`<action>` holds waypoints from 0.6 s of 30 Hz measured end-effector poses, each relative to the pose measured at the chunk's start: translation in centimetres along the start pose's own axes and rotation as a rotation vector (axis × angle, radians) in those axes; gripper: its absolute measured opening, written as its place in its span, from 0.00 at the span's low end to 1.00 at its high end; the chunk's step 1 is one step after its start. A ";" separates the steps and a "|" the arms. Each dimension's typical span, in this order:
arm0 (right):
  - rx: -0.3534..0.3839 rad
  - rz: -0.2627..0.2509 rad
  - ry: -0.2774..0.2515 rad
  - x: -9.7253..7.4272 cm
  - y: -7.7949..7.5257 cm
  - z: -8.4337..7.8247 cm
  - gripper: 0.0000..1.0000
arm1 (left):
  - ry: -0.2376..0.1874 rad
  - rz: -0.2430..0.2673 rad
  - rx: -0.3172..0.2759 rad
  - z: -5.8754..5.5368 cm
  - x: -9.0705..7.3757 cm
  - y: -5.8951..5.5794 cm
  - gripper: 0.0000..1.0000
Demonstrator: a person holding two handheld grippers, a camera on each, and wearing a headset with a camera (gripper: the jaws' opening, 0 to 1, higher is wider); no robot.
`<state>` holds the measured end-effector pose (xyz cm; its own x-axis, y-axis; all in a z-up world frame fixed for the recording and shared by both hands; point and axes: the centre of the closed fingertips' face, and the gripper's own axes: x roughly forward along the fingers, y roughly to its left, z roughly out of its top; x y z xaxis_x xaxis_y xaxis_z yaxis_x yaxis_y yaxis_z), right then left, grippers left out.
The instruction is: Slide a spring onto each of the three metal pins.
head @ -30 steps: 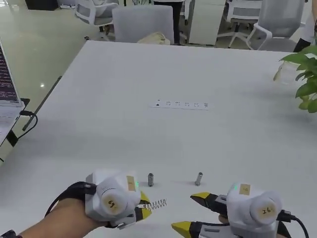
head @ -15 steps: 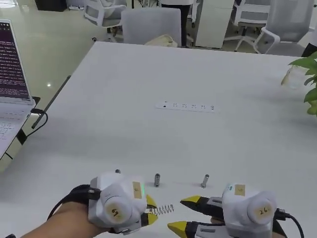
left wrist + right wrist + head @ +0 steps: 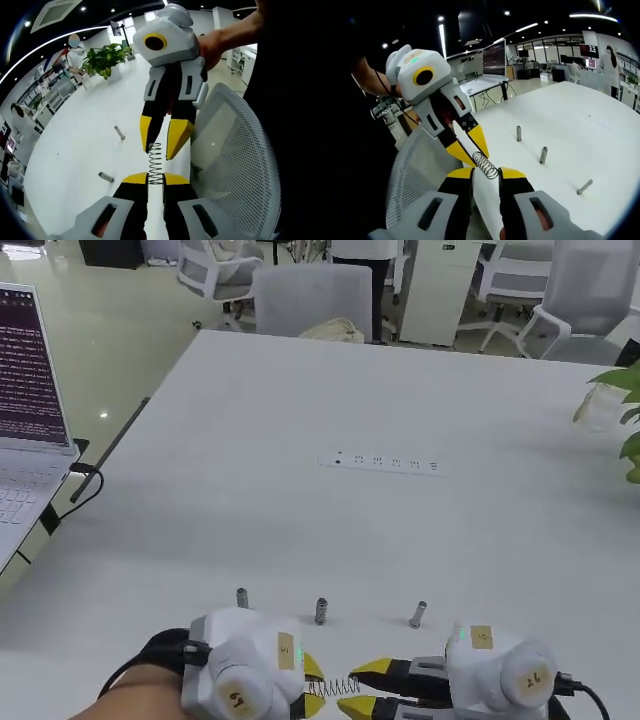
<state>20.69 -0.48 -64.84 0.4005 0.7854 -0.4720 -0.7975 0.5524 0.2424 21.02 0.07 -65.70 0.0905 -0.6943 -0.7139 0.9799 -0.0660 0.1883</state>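
Note:
Three short metal pins stand in a row near the table's front edge: left pin (image 3: 242, 597), middle pin (image 3: 321, 611), which looks ribbed as if a spring sits on it, and right pin (image 3: 418, 615). In front of them my left gripper (image 3: 315, 687) is shut on one end of a loose spring (image 3: 338, 687), which it holds level, pointing right. My right gripper (image 3: 352, 688) faces it, its jaws narrowly open around the spring's free end. The right gripper view has the spring (image 3: 485, 165) between its own jaws, and the left gripper view has the spring (image 3: 155, 161) bridging both grippers.
A white power strip (image 3: 385, 462) lies flat mid-table. An open laptop (image 3: 25, 410) and its cable (image 3: 100, 465) sit off the left edge. A potted plant (image 3: 630, 410) is at the right. Office chairs stand beyond the table, and a mesh chair (image 3: 235, 165) is below the grippers.
My right gripper has moved left to the spring's free end and its jaws have narrowed. The left gripper keeps its hold on the spring. The head camera has shifted, bringing the left pin into view.

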 end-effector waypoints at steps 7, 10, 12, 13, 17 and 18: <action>0.006 0.013 -0.002 -0.4 0.1 0.2 0.10 | 0.013 -0.011 0.023 -0.1 0.4 -0.3 0.03; 0.000 0.018 0.006 -0.4 0.3 0.1 0.09 | 0.016 -0.015 0.030 -0.2 0.5 -0.4 0.03; -0.004 0.023 0.010 -0.5 0.6 0.1 0.09 | 0.016 -0.018 0.031 -0.1 0.6 -0.4 0.02; -0.005 0.024 0.012 -0.5 0.6 0.1 0.09 | 0.015 -0.018 0.029 -0.1 0.7 -0.5 0.02; -0.025 0.023 0.017 -0.6 0.6 0.3 0.09 | 0.010 -0.013 0.018 -0.1 0.9 -0.4 0.02; -0.025 0.024 0.014 -0.6 0.7 0.5 0.09 | 0.008 -0.011 0.012 -0.1 1.0 -0.3 0.02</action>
<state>20.12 -0.42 -64.01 0.3747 0.7941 -0.4786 -0.8181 0.5260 0.2322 20.84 -0.51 -66.55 0.0814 -0.6877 -0.7214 0.9787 -0.0818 0.1885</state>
